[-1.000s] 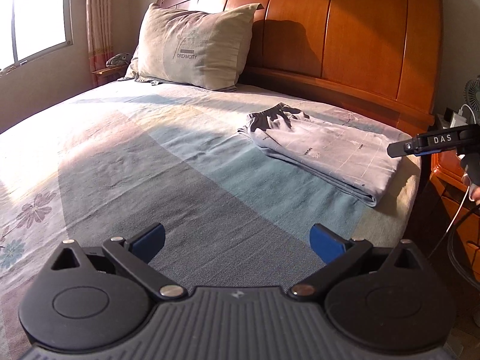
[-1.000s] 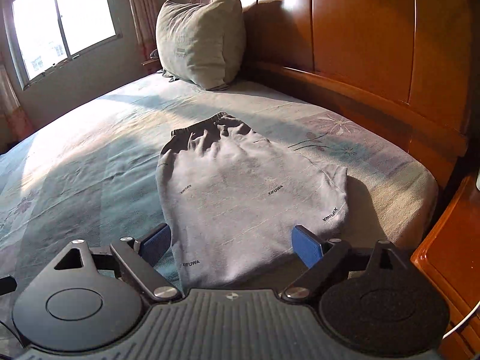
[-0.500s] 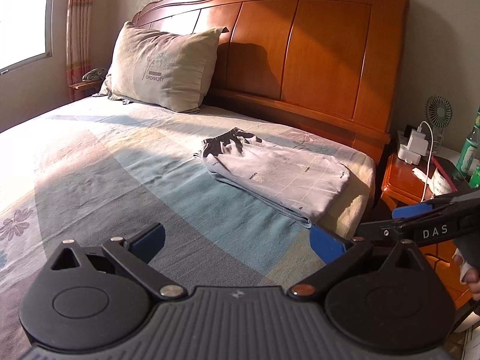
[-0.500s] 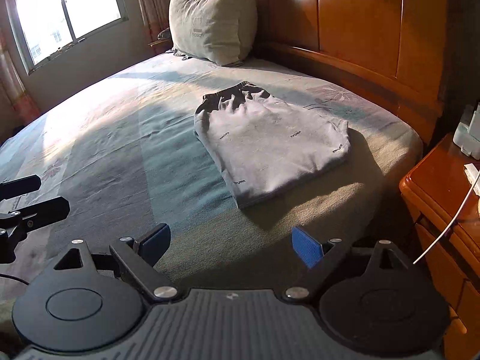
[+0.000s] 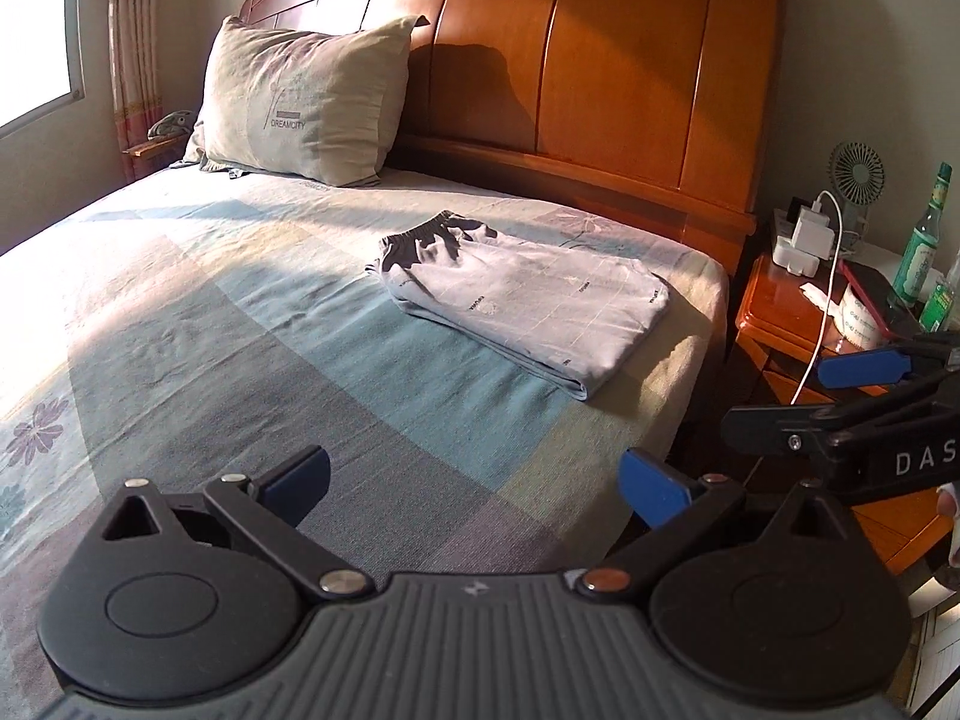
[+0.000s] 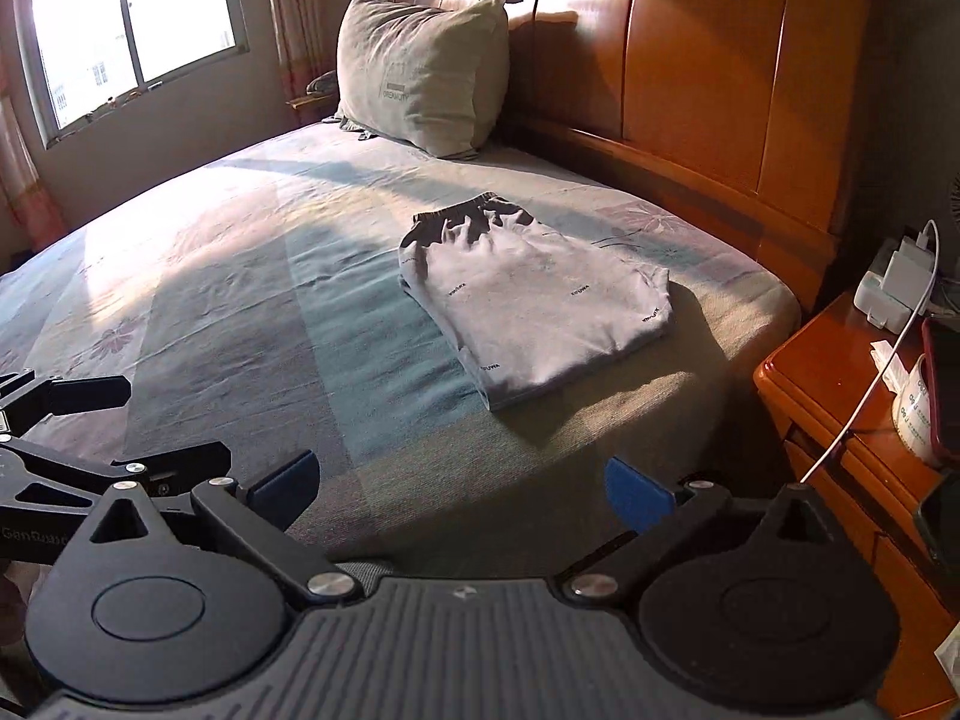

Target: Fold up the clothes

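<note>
A folded light grey garment [image 5: 528, 306] with a dark waistband lies flat on the bed near its right edge, by the headboard; it also shows in the right wrist view [image 6: 534, 300]. My left gripper [image 5: 474, 483] is open and empty, held well back from the garment above the bed's near part. My right gripper [image 6: 459, 486] is open and empty, also well back from the garment. The right gripper's fingers [image 5: 864, 369] show at the right of the left wrist view. The left gripper's fingers [image 6: 78, 393] show at the left of the right wrist view.
The bed [image 5: 240, 324] has a patterned blue and beige sheet. A pillow [image 5: 306, 102] leans on the wooden headboard [image 5: 600, 60]. A wooden nightstand [image 5: 780, 312] to the right holds a charger, cable, small fan and green bottle [image 5: 921, 240]. A window [image 6: 132, 18] is at the left.
Both grippers have drawn back from the folded garment, which now looks smaller and farther away. The nightstand has come into view. The jaws stay open.
</note>
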`<action>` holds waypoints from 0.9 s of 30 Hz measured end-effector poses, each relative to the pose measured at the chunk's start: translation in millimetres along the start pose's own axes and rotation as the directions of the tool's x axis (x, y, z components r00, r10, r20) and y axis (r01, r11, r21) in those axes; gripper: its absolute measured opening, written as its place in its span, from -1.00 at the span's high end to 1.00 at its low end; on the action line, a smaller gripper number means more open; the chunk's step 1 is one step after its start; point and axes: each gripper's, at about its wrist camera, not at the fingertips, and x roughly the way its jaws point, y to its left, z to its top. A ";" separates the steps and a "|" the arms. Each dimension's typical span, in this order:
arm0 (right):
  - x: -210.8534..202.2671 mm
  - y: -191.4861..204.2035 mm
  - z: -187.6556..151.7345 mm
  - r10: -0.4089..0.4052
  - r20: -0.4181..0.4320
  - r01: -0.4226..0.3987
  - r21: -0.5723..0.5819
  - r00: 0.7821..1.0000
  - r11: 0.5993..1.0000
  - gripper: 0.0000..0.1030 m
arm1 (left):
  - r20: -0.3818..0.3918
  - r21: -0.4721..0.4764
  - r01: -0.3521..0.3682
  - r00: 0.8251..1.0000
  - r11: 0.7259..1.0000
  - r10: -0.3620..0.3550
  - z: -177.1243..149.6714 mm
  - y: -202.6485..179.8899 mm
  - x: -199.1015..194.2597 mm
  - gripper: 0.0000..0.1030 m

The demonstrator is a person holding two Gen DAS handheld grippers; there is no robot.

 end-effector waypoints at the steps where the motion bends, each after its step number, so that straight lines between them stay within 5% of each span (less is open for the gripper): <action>1: -2.6 1.1 -0.7 0.000 0.002 0.000 0.001 1.000 1.000 -1.00 | -0.004 0.010 0.000 1.000 1.000 0.000 0.9 -1.5 -1.0 -0.98; 27: -15.6 9.0 6.8 -0.035 0.013 0.035 0.017 0.999 0.999 -1.00 | -0.129 -0.106 0.032 0.991 0.994 -0.046 16.8 19.3 -3.1 -0.99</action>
